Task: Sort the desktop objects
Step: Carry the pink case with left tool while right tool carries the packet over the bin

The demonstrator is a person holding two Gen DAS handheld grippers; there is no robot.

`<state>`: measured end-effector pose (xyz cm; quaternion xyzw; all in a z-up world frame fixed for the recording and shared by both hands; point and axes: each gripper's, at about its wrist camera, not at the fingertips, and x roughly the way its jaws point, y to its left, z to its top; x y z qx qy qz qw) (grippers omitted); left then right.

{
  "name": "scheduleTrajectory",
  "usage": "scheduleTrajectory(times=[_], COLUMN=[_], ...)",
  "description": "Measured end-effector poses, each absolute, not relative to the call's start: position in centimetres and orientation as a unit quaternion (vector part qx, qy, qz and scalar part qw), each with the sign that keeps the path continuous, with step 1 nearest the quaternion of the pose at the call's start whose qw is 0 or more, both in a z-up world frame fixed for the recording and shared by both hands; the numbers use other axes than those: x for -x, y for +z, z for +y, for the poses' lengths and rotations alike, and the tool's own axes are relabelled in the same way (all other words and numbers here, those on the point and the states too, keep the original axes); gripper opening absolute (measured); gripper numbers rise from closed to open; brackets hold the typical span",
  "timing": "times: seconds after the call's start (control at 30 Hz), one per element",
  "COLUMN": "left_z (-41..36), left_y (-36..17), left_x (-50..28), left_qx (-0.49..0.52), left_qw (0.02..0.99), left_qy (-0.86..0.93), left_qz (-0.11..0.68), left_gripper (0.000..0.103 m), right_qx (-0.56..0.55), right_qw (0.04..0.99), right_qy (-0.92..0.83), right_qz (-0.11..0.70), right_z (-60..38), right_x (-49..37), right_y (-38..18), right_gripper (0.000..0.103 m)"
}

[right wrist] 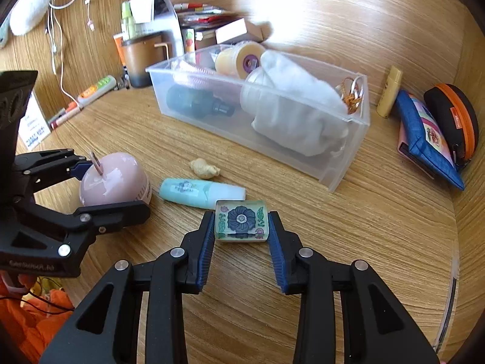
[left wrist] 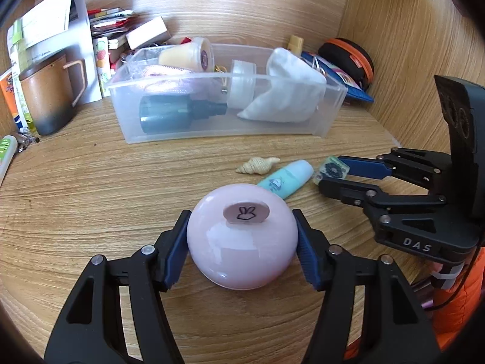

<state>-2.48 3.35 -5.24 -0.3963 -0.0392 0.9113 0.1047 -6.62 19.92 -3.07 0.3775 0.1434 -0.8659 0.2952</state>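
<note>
On my left, my left gripper (left wrist: 242, 242) has its two blue pads pressed on both sides of the round pink dome-shaped case with a little bunny tab on top (left wrist: 242, 239), so it is grasping that. The case sits low on the wooden desk (left wrist: 91, 197), maybe still touching it; I cannot tell. Next to it, going right, lie a small tan spiral seashell (left wrist: 257, 165) and a mint green squeeze tube (left wrist: 286, 180), both loose on the desk. The tube's long side points from the pink case toward my right gripper (right wrist: 242, 224). That gripper is closed on a little clear square block with a dark flower painted on it (right wrist: 242, 220), down near the desk. The clear plastic bin (right wrist: 348, 157) is straight ahead of both grippers, past the shell, with its open top up. I think both things go up and forward into it. My right gripper looks a bit nearer to the bin's end.
</note>
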Motion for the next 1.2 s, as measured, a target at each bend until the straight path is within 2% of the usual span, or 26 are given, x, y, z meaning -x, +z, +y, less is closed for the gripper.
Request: scheduleTrajectory(times=[0.67,1.2], left_z=[1.8,0.4], left_y=[-0.9,0.6], left_x=[4.3,7.0], left_qx=[0.349,0.346], left_qw=[0.099,0.108], left_qy=[0.932,0.931], left_qz=[-0.03,-0.034], left_gripper=[0.063,0.063], right_qx=[-0.313,-0.3], right_qw=[0.285,0.292], right_qy=[-0.896,-0.898], right_qz=[0.134,0.133], right_z=[20.2,17.7], right_x=[7.3,9.7], right_y=[2.3,4.4], right_gripper=[0.031,0.031])
